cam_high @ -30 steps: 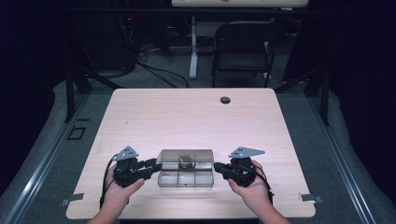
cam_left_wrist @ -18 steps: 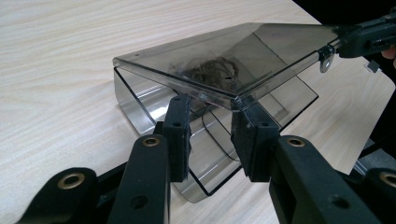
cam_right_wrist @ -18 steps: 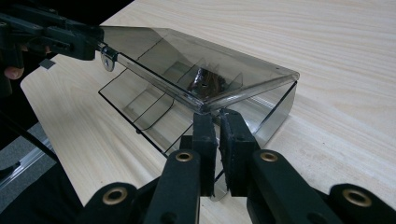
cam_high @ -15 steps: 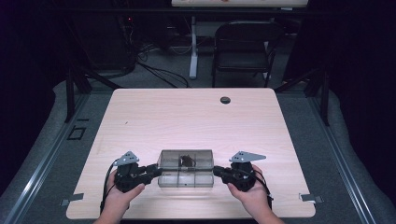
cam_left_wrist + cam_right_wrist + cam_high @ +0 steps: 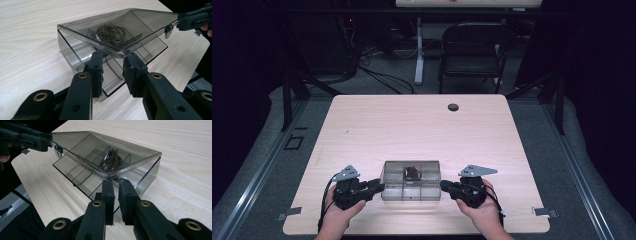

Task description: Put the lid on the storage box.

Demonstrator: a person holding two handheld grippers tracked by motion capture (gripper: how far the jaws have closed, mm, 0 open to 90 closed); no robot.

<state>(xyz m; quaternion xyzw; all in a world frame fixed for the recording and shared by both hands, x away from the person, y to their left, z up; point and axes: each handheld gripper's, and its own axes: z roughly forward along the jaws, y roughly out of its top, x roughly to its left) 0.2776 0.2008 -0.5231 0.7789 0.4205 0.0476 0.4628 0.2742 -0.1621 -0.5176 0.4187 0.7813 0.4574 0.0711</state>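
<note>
A smoky clear compartment box [image 5: 412, 192] stands near the table's front edge. Its hinged lid [image 5: 150, 22] [image 5: 117, 143] is held tilted up above the base. A brown tangled thing [image 5: 412, 173] [image 5: 110, 33] [image 5: 111, 158] lies in a back compartment. My left gripper [image 5: 379, 186] [image 5: 113, 58] has the lid's front left corner between its pads, and its jaws have just been closing on it. My right gripper [image 5: 444, 186] [image 5: 116, 183] pinches the front right corner in a narrow gap, and its jaws have just been opening slightly.
The light wooden table [image 5: 412, 125] has a black round grommet [image 5: 453, 107] near its far edge. Behind the table stand a dark folding chair [image 5: 472, 50] and a white desk leg [image 5: 418, 55], with cables on the floor.
Both grippers have drawn slightly toward the table's front edge. The lid's front edge has come with them and lies lower over the base. The left jaws have narrowed.
</note>
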